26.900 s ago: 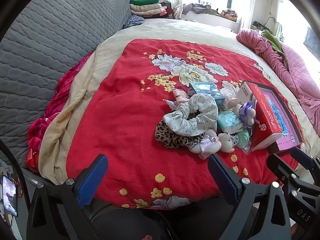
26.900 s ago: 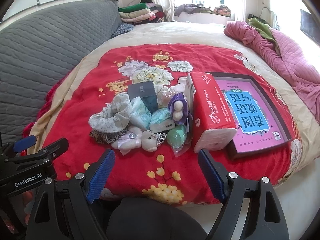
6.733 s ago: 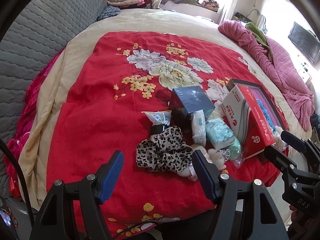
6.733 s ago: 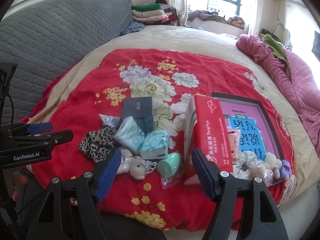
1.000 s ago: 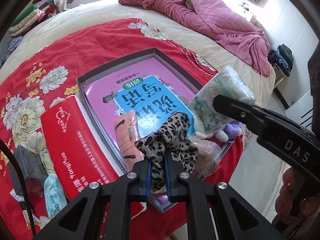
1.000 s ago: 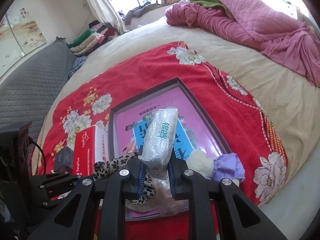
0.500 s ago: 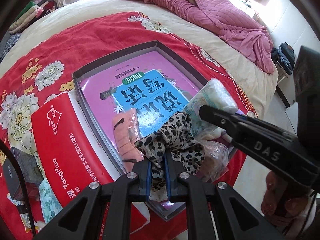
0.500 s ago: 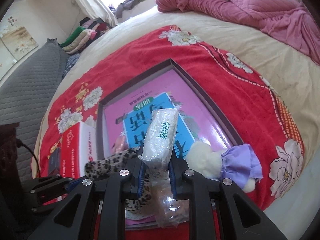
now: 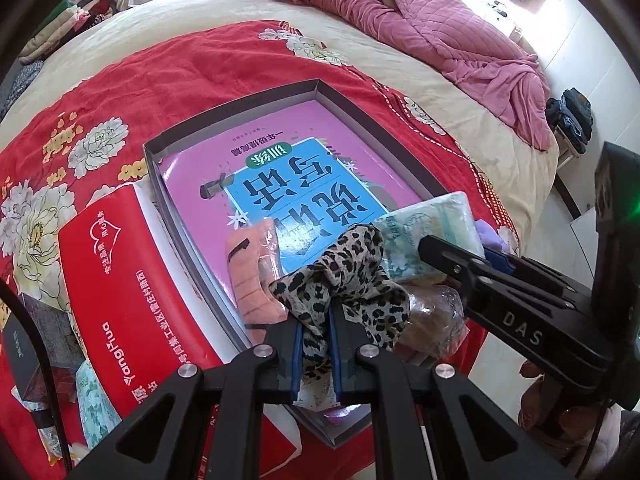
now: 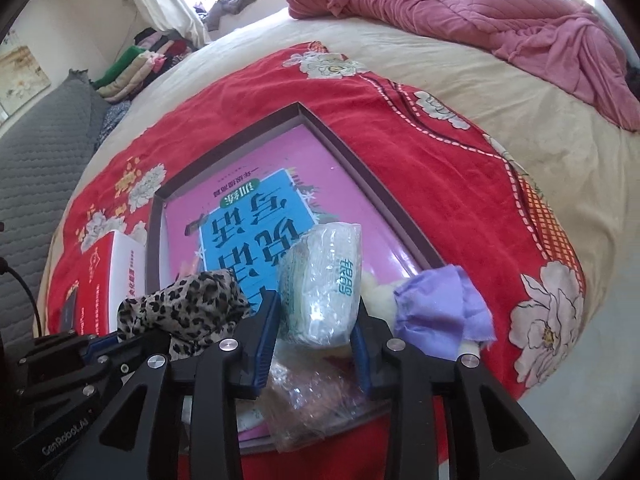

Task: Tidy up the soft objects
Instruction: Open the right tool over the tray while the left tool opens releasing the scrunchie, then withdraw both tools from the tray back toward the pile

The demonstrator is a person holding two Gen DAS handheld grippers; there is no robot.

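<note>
Both grippers loaded over the near end of the shallow box (image 9: 316, 85) on the bed.

- Left gripper (image 9: 314, 344): jaws clenched on the leopard-print scrunchie (image 9: 344, 264), fabric bunched above the tips, hanging over the box's near corner.
- Right gripper (image 10: 314, 344): jaws wider, grasping a plastic-wrapped tissue pack (image 10: 324, 280) by its lower end, pack standing up and tilted.
- Already in the box at the near end: striped pink piece (image 9: 248, 272), clear crinkly bag (image 10: 308, 404), plush with purple cloth (image 10: 440, 312). Pink/blue book (image 10: 260, 208) lines the bottom.

Risks, as I judge them:
- Near end is crowded. Dropping either item here likely stacks it on the bag or plush, and it could roll over the low wall toward the bed edge and floor.
- Scrunchie is limp and may snag on a pad on release, or drape over the wall instead of landing inside.
- Pack wrap looks slick and the grip is low, so it could pivot or slip out early.
- The two grippers are just beside each other; opening both together risks jaws knocking.

Room:
- Far half of the box is bare book cover, the best landing zone.
- Red tissue box (image 9: 120, 280) sits right against the left wall, so no clearance that side.
- Right wall has open red quilt (image 10: 440, 152) beyond it; near wall is close to the bed edge.
</note>
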